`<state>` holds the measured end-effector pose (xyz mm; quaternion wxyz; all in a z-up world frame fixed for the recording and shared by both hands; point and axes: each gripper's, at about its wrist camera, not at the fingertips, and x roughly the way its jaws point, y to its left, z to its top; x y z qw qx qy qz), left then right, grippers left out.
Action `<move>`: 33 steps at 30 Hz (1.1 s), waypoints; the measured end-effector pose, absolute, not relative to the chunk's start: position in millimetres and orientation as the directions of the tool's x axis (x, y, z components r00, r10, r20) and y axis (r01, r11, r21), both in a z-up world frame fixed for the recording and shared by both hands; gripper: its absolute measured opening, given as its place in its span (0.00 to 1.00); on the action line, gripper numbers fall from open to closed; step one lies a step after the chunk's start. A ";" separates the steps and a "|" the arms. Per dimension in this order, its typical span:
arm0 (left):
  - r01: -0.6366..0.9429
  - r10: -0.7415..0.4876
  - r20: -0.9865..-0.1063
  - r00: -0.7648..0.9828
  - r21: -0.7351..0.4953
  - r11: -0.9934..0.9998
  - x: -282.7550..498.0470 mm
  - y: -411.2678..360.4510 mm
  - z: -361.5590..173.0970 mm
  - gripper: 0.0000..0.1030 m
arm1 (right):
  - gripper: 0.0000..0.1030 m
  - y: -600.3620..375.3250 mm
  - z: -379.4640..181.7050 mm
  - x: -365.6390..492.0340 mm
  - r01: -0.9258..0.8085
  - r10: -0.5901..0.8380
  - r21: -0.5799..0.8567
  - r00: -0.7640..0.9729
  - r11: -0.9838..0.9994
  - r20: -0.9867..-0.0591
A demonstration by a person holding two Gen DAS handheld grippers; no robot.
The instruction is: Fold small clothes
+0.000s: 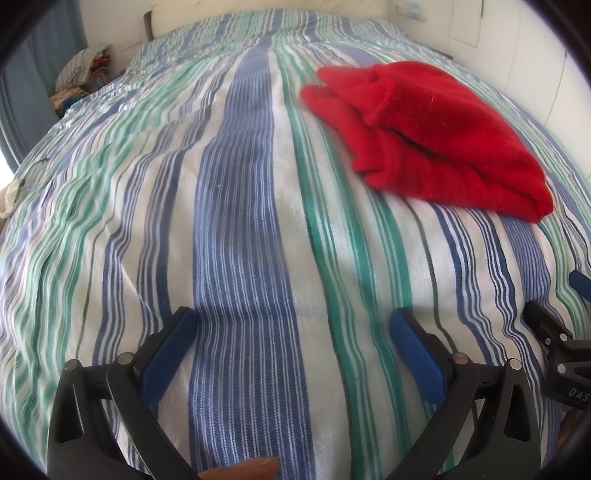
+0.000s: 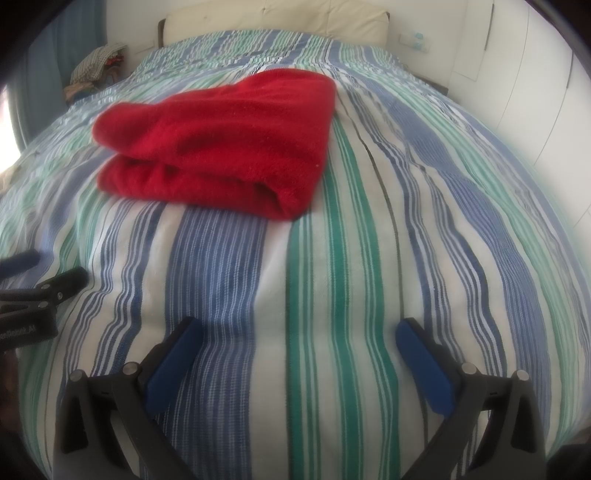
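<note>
A red fleece garment [image 1: 424, 136] lies folded into a thick bundle on the striped bedspread [image 1: 240, 221], far right in the left wrist view. In the right wrist view the garment [image 2: 221, 144] sits ahead and left of centre. My left gripper [image 1: 291, 317] is open and empty, low over the bedspread, well short of the garment. My right gripper [image 2: 299, 328] is open and empty too, hovering in front of the garment. Each gripper shows at the edge of the other's view: the right one [image 1: 554, 332] and the left one [image 2: 40, 284].
A cream headboard [image 2: 280, 18] stands at the far end of the bed. A pile of clothes [image 1: 85, 70] sits beside the bed at the far left. White cupboard doors [image 2: 535, 74] line the right side. A fingertip [image 1: 255, 467] shows at the bottom edge.
</note>
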<state>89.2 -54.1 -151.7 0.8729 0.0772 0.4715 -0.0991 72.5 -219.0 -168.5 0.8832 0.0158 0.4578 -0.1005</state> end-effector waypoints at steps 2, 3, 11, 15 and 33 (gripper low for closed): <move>0.247 -0.101 -0.837 0.539 0.042 0.968 89.1 -54.2 -151.4 1.00 | 1.00 -218.8 -168.4 72.5 0.192 -0.163 -0.064 0.561 0.979 -0.812; 0.247 -0.101 -0.836 0.540 0.043 0.968 88.9 -54.5 -151.2 1.00 | 1.00 -218.7 -168.4 72.5 0.192 -0.163 -0.064 0.561 0.979 -0.812; 0.254 -0.107 -0.835 0.539 0.040 0.966 88.5 -54.1 -150.0 1.00 | 1.00 -219.8 -169.9 73.2 0.190 -0.163 -0.066 0.558 0.980 -0.814; 0.260 -0.110 -0.834 0.540 0.041 0.965 88.1 -54.2 -149.6 1.00 | 1.00 -220.5 -170.3 73.0 0.189 -0.162 -0.066 0.558 0.980 -0.814; 0.257 -0.115 -0.826 0.552 0.037 0.966 90.2 -50.4 -147.9 1.00 | 1.00 -227.1 -167.5 66.6 0.187 -0.130 -0.021 0.593 0.982 -0.795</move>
